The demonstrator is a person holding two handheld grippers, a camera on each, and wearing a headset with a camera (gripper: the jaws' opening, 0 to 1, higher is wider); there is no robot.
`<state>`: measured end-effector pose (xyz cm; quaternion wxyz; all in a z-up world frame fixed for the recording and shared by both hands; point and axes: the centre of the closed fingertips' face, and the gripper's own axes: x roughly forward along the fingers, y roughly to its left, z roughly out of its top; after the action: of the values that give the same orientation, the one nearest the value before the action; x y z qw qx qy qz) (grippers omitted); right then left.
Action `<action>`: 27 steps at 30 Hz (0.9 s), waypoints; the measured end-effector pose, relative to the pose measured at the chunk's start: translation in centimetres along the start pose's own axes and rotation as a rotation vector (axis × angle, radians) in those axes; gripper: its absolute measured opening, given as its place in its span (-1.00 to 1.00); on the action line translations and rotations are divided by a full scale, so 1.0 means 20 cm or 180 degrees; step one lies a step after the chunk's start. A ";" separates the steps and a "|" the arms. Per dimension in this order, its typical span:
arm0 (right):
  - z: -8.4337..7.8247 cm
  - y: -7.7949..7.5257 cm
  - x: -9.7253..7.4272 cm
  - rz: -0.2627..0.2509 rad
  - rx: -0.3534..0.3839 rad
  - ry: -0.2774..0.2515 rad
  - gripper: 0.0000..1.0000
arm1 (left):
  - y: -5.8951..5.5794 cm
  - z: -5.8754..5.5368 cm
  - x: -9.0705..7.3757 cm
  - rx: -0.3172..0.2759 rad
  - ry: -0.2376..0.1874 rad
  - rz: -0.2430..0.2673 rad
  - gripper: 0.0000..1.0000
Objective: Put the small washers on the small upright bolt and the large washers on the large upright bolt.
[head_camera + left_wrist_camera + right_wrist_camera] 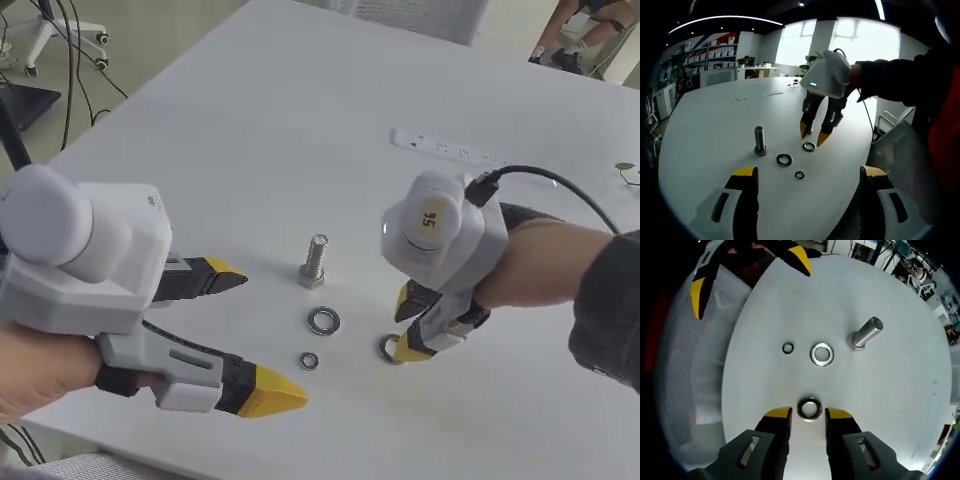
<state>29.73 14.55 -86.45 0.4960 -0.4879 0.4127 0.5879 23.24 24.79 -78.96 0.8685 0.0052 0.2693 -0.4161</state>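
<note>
One steel bolt point(315, 262) stands upright on the white table point(250, 150). In front of it lie a large washer point(323, 321) and a small washer point(309, 360). A second large washer point(390, 347) lies flat to their right. My right gripper point(404, 326) points down at it, open, with its yellow tips close on either side. In the right gripper view that washer point(810, 408) sits between the tips of the right gripper point(809, 413) without touching them. My left gripper point(255, 335) hovers wide open at the near left, holding nothing; in its own view the left gripper point(809, 172) faces the bolt point(759, 140).
A white power strip point(450, 148) lies on the far side of the table. A mesh office chair point(895, 145) stands by the table edge. The table's near edge runs just below the left gripper.
</note>
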 end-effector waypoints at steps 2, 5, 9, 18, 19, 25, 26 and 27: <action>-0.01 0.00 0.01 0.0001 0.0004 0.0016 -0.43 | 0.00 0.00 0.00 0.0003 0.0001 0.0007 0.66; -0.02 0.00 0.03 -0.0015 -0.0006 0.0047 -0.44 | 0.00 0.00 -0.01 0.0001 -0.0003 0.0012 0.66; -0.03 0.00 0.05 -0.0003 0.0011 0.0065 -0.44 | 0.00 -0.01 -0.01 -0.0004 0.0000 0.0009 0.66; -0.02 -0.01 0.06 -0.0008 0.0007 0.0060 -0.46 | 0.01 -0.01 -0.01 -0.0006 0.0002 0.0015 0.66; -0.02 -0.01 0.06 -0.0006 0.0009 0.0060 -0.46 | 0.01 -0.01 -0.01 -0.0008 0.0001 0.0013 0.66; -0.03 0.01 0.08 0.0003 -0.0015 0.0096 -0.46 | 0.01 -0.01 -0.02 -0.0018 -0.0008 0.0031 0.66; -0.03 0.01 0.08 0.0001 -0.0017 0.0090 -0.46 | 0.01 -0.01 -0.02 -0.0021 -0.0009 0.0030 0.66; -0.03 0.01 0.08 -0.0001 -0.0014 0.0089 -0.46 | 0.01 -0.01 -0.02 -0.0022 -0.0009 0.0027 0.66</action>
<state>29.65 14.21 -88.13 0.4892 -0.4973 0.4182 0.5818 23.20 25.23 -79.03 0.8707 0.0028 0.2695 -0.4115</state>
